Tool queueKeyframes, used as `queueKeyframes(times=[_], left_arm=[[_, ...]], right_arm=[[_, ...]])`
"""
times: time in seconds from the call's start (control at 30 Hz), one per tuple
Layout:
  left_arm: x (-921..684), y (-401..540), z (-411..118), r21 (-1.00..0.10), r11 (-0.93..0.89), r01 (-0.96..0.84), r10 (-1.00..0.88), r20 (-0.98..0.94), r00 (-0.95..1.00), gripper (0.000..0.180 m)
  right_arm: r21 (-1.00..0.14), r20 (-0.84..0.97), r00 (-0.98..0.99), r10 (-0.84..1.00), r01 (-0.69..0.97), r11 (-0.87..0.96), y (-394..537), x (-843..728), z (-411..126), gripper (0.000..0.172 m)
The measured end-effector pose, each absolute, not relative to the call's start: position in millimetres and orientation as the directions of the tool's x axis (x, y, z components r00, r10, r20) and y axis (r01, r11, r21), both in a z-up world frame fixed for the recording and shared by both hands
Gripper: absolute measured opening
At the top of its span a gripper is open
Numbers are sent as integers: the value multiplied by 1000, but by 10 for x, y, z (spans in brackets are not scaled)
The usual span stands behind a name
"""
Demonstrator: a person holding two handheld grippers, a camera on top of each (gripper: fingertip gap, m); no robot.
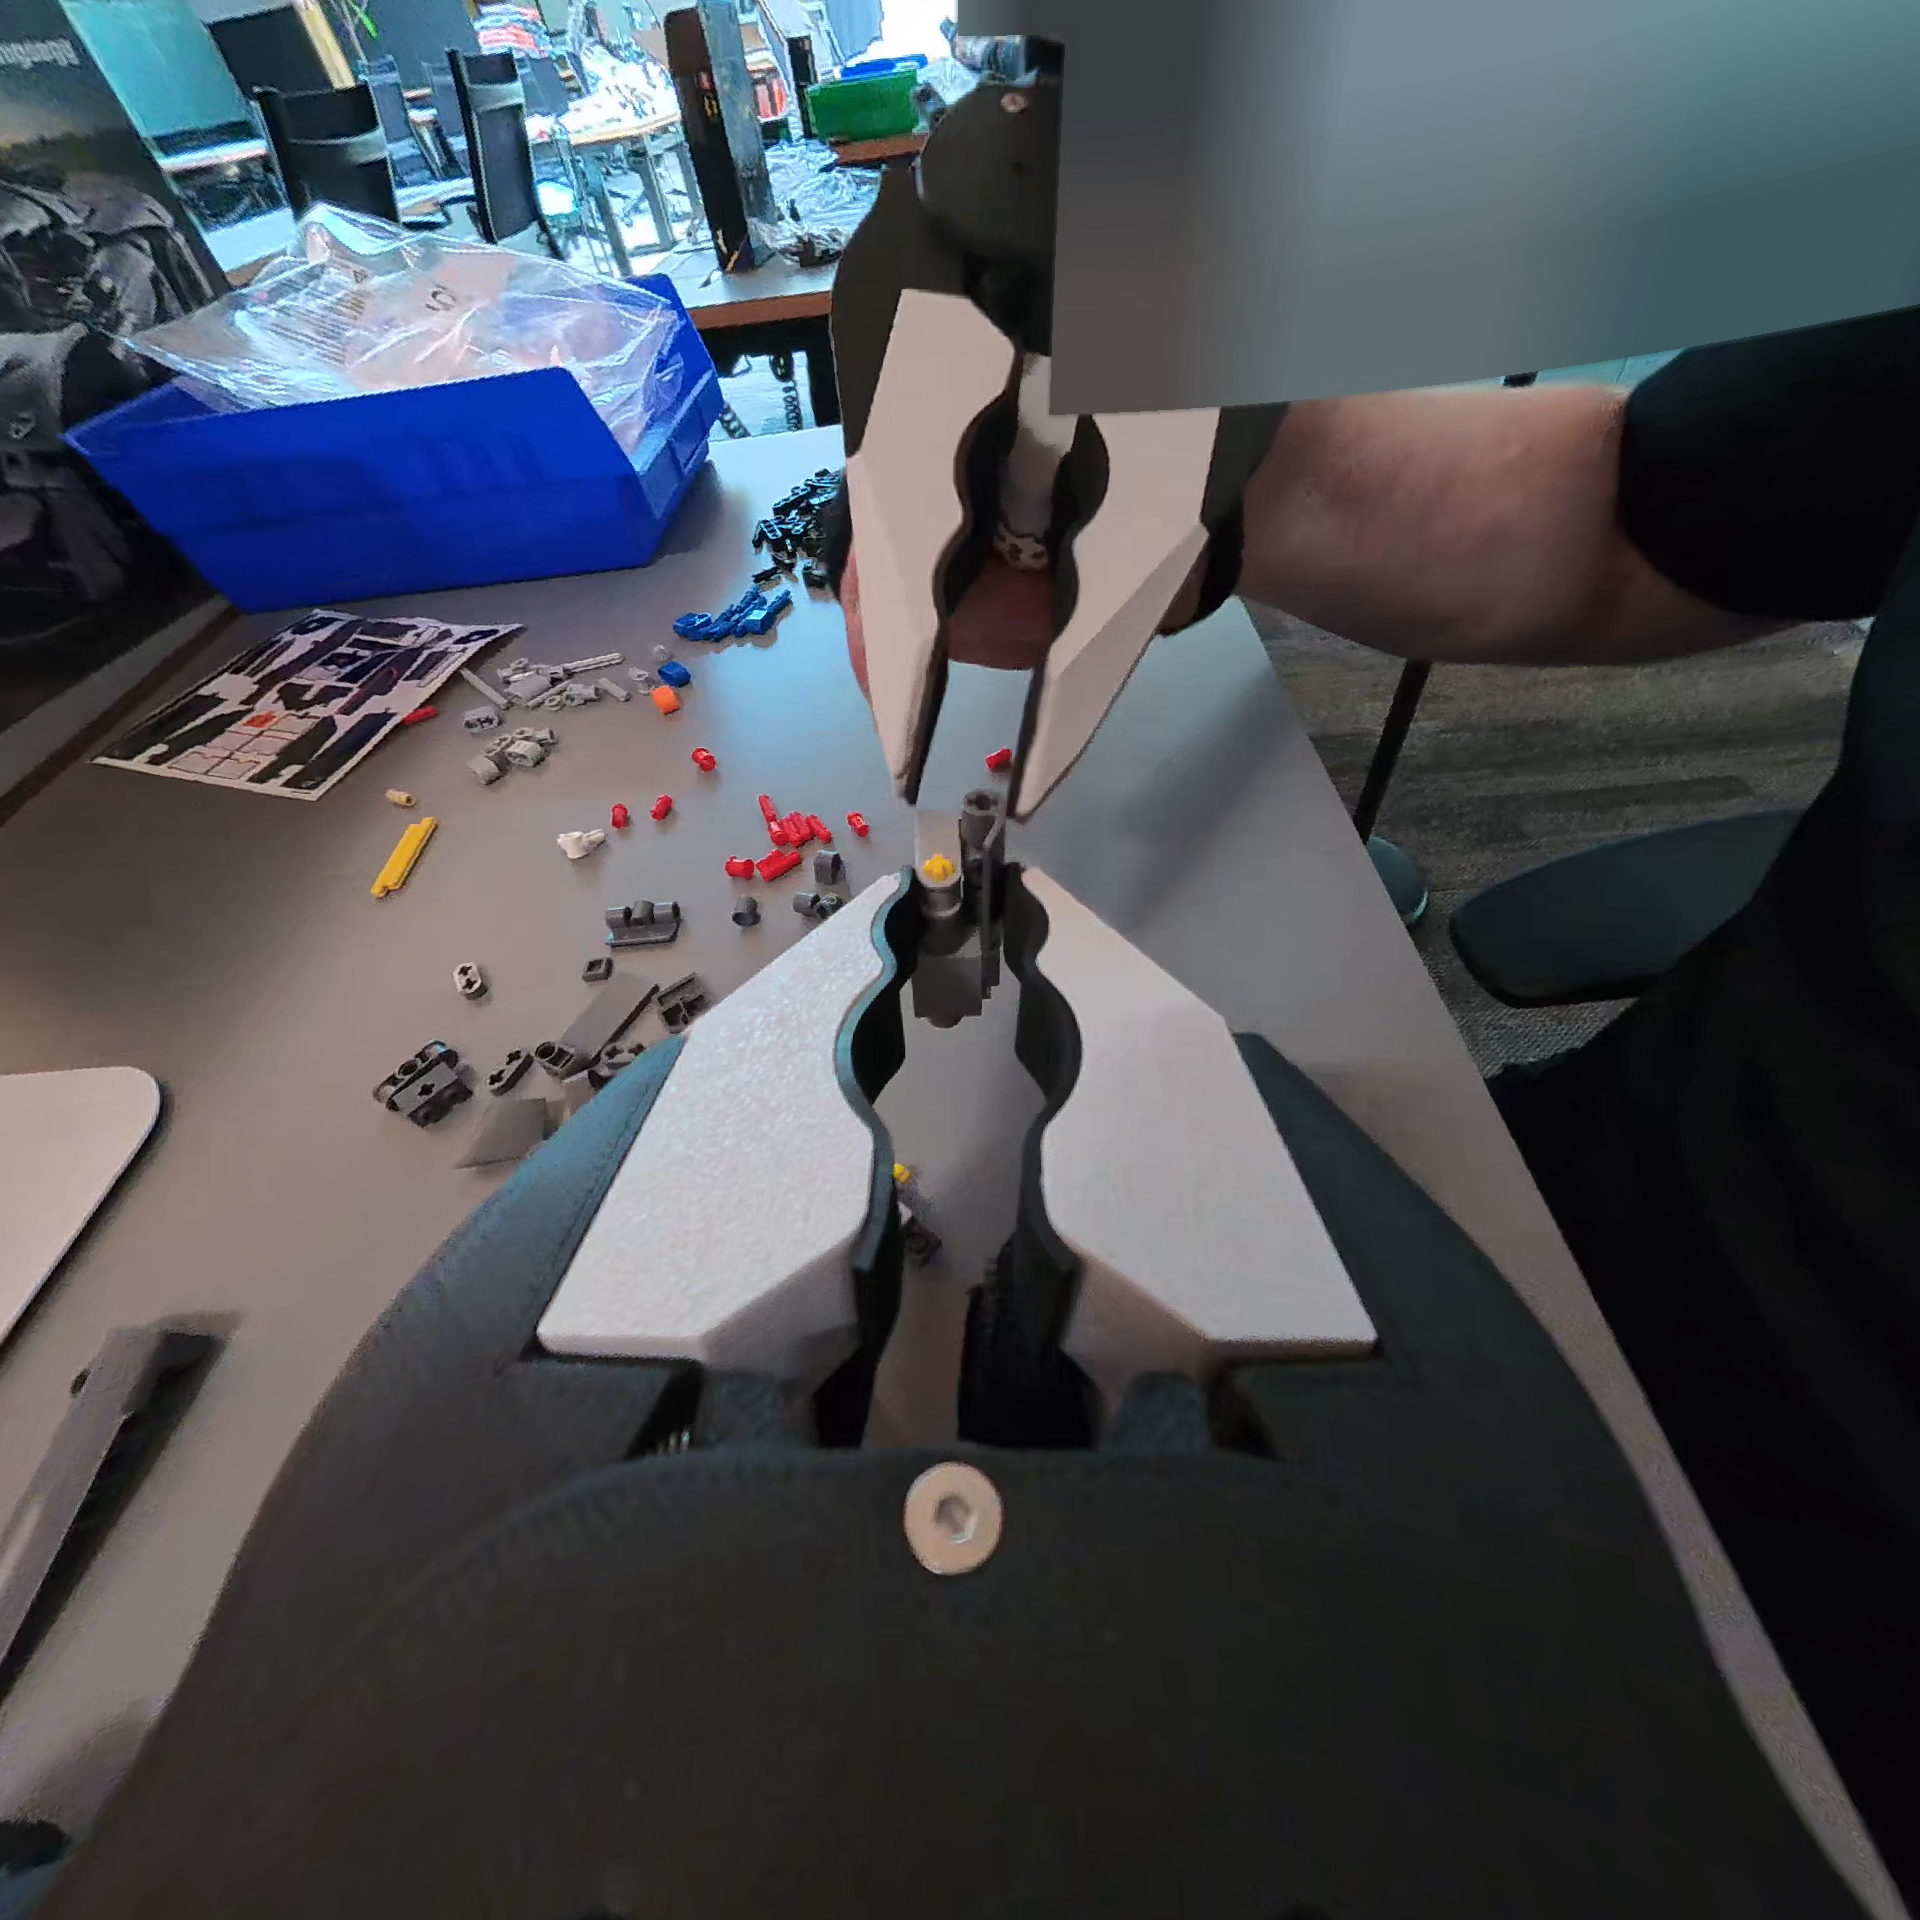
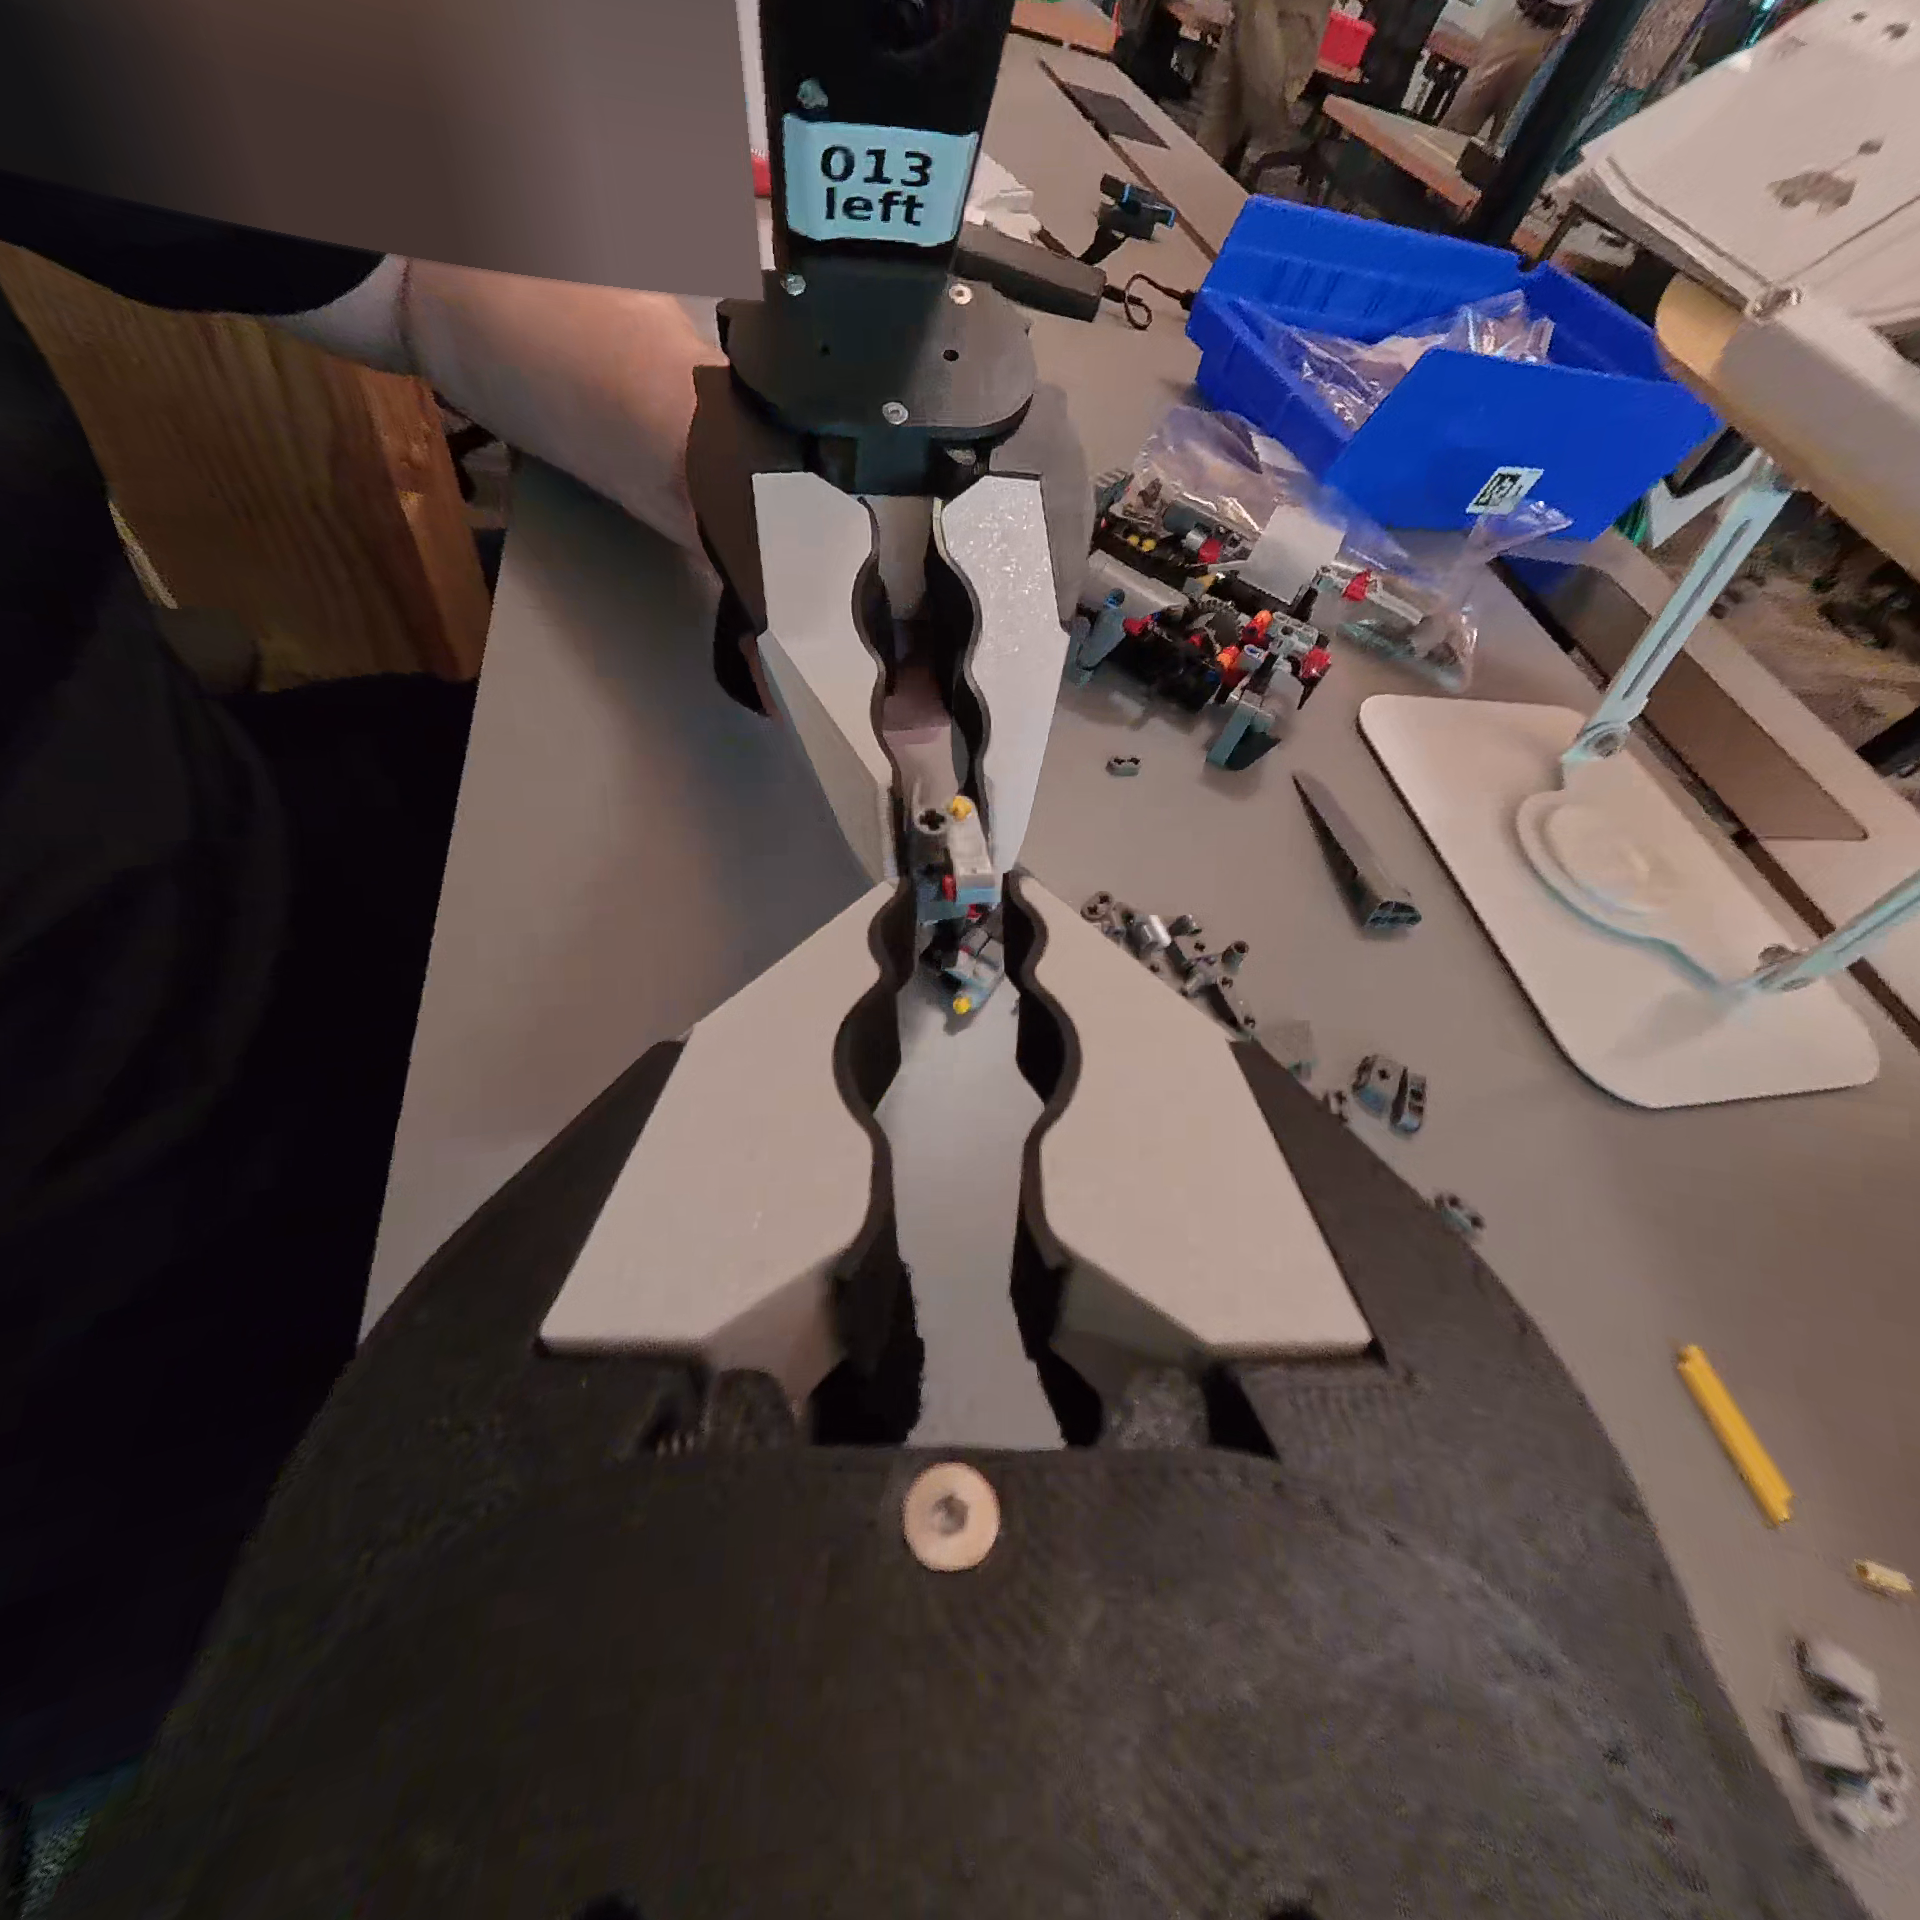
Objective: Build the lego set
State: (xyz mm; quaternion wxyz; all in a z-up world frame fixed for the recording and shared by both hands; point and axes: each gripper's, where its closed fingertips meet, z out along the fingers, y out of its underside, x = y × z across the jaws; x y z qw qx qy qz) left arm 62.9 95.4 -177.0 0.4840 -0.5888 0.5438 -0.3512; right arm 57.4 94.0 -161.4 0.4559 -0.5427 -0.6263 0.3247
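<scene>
Two grippers: the left gripper (image 1: pixel 956 883) and the right gripper (image 2: pixel 951 899) meet tip to tip above the grey table (image 1: pixel 312 1039), near its front edge, both on one small build.

Thing held: a grey brick assembly (image 1: pixel 951 914) of stacked toy-brick pieces, upright between the two sets of fingertips, with a yellow pin (image 1: pixel 938 865) in its pale plate and a dark tube beside that.

Left jaws: nearly together and clamped on the lower body of the assembly, a pad against each flank. The piece is clear of the tabletop.

Right jaws: drawn in to a narrow gap around the opposite end of the same assembly. The right wrist view shows the tips close against both sides, and they appear to press on it, though blur softens the edges.

THINGS nearby: loose red pins (image 1: pixel 779 842) just beside the left fingers, dark grey pieces (image 1: pixel 634 920) a little farther left, and a yellow beam (image 1: pixel 403 857) and a printed sticker sheet (image 1: pixel 301 696) beyond them.

Farther off: a blue bin (image 1: pixel 416 488) holding clear plastic bags (image 1: pixel 416 301) sits at the back of the table. A partly built model (image 2: pixel 1205 634) and a pale stand base (image 2: pixel 1610 935) lie well apart from the grippers.
</scene>
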Motion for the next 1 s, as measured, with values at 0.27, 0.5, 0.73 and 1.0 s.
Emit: queueKeyframes(times=[0.27, 0.5, 0.73, 1.0], left_arm=[[771, 872, -1802, -955, 80, -286, -988, -114, 103, 13], [826, 852, -1933, -942, 67, -329, -990, -104, 98, 14], [665, 906, -1952, -927, 43, -372, -982, -107, 153, 18], [676, 859, -2209, -877, 24, -479, -992, -81, 99, 6]], right_arm=[[-892, 219, 12, 976, 408, 195, 919, 657, -1725, 10], [-899, 169, 20, 986, 413, 146, 881, 717, -1855, 6], [-904, 78, 25, 997, 424, 60, 878, 780, -2022, 6], [-875, 43, -7, 999, 482, 41, 859, 745, -2264, 6]])
